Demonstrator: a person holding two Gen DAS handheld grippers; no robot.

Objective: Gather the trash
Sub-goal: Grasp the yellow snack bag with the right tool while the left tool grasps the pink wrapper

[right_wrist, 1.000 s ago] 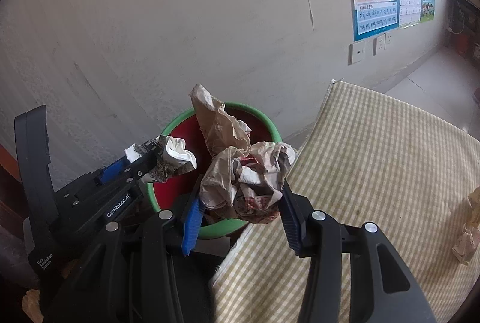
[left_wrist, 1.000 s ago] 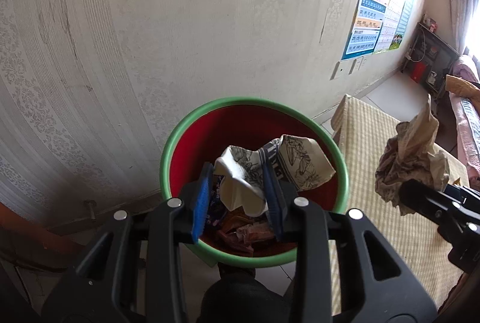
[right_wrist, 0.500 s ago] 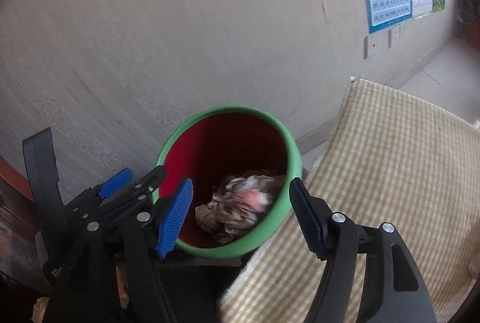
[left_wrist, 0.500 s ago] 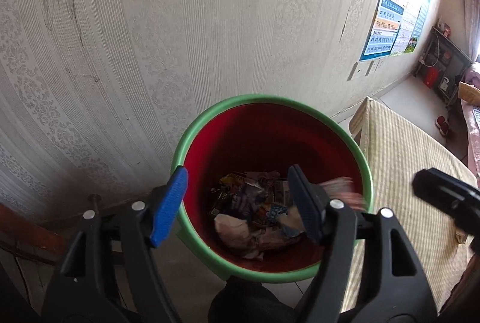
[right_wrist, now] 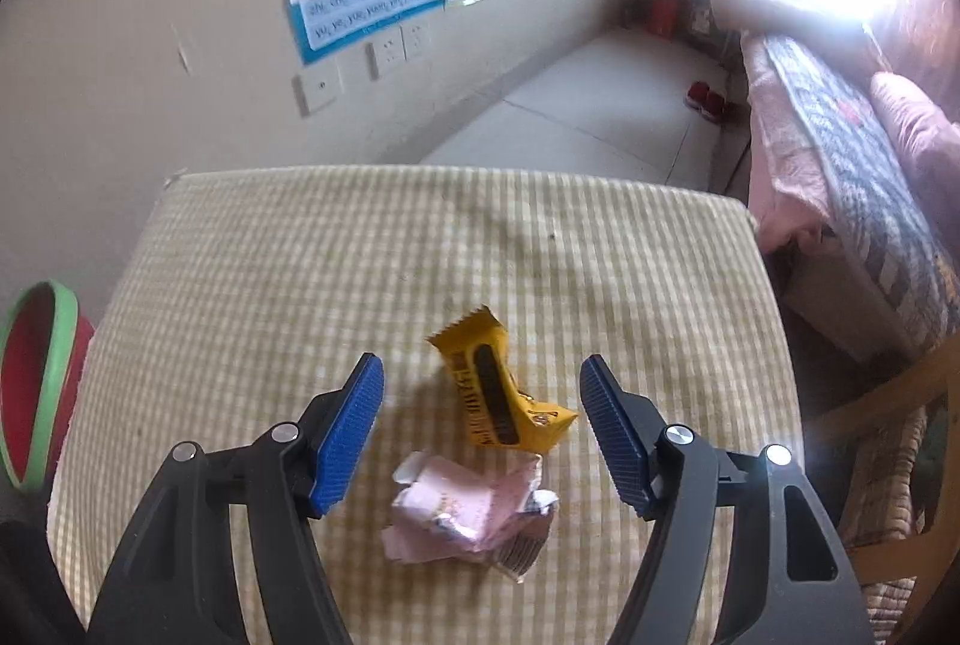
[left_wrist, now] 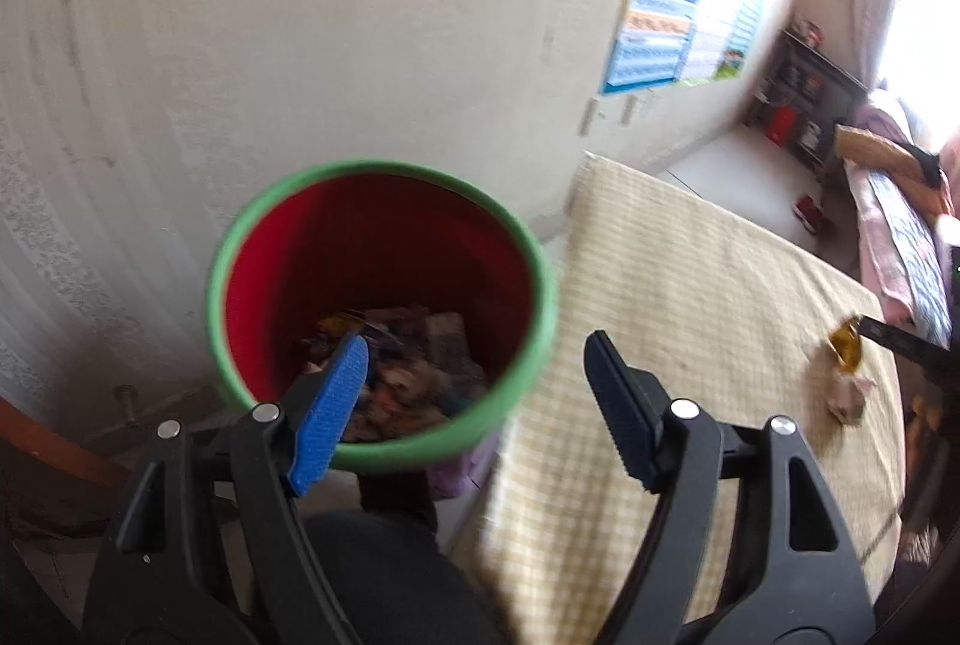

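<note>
Red inside w/ a green rim, the bin (left_wrist: 384, 285) stood on the floor by the wall, just beside the table's edge. It already had a heap of crumpled trash (left_wrist: 402, 369) in the bottom, so a good part of the job looked done.

Left gripper (left_wrist: 477, 393) hung over the near rim of the bin. Its jaws were apart and opening a bit more, w/ nothing between them. Pic was blurry, so small bits in the bin were hard to tell.

Right gripper (right_wrist: 480, 429) pointed down at the checked tablecloth (right_wrist: 300, 273). Its jaws were wide apart too, not squeezing anything. 2 pieces were left on the cloth: a yellow wrapper (right_wrist: 501, 393) standing up bent, and a pink crumpled wrapper (right_wrist: 468, 513) just in front of it, touching or nearly so. Both lay in the gap between the jaws, but the pads weren't on either one.

So I think: most trash in, 2 bits to go. No other trash showed on the cloth in either view. Next pick was prob. one of those 2, then over to the bin, well off to the left side.
</note>
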